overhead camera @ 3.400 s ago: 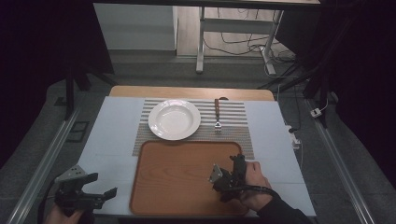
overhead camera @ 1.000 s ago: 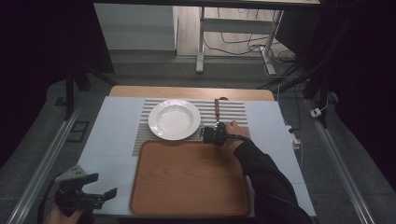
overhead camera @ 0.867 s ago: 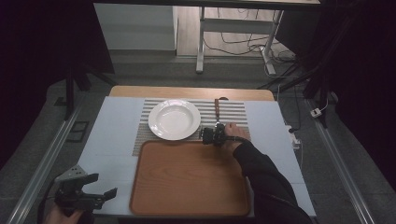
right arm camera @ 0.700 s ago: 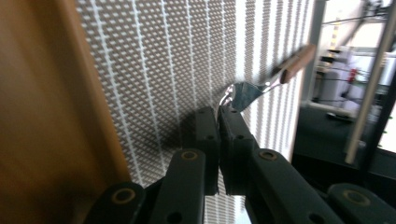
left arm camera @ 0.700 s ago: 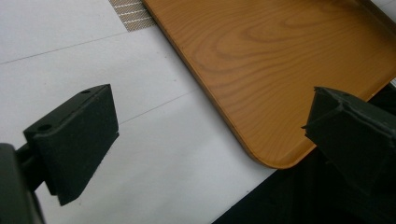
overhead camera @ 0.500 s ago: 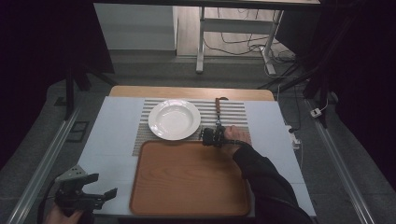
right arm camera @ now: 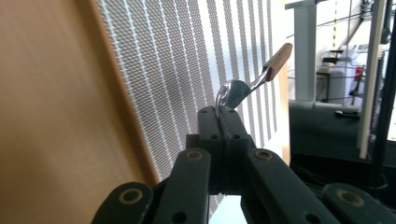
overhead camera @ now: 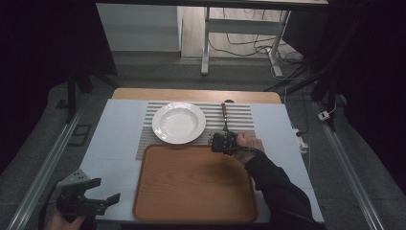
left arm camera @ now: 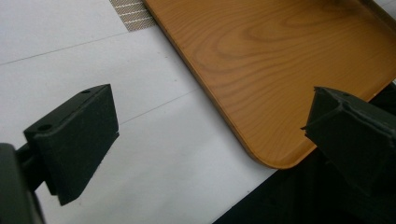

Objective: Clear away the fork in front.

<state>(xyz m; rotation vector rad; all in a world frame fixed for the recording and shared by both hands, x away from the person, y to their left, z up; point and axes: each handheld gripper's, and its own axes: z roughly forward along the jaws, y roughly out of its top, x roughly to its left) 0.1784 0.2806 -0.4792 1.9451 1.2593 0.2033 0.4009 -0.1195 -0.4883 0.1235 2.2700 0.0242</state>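
A spoon (overhead camera: 223,115) with a wooden handle lies along the right side of the striped placemat (overhead camera: 239,115), to the right of the white plate (overhead camera: 178,122). My right gripper (overhead camera: 223,141) is shut on the spoon's metal bowl end, just beyond the far edge of the wooden tray (overhead camera: 191,182). In the right gripper view the jaws (right arm camera: 219,116) meet on the spoon (right arm camera: 243,88), whose bowl end is raised while its handle points away over the placemat (right arm camera: 187,60). My left gripper (overhead camera: 106,190) stands open at the table's near left corner, with nothing between its jaws (left arm camera: 210,135).
The wooden tray's (left arm camera: 280,70) near corner lies to the right of the left gripper, on the white table cover (left arm camera: 140,140). A table leg, cables and a dark floor lie beyond the far edge. Metal rails run along both sides of the table.
The right gripper went from over the tray to the spoon on the placemat, and has since drawn slightly back toward the tray with the spoon's bowl end. The left gripper has stayed put.
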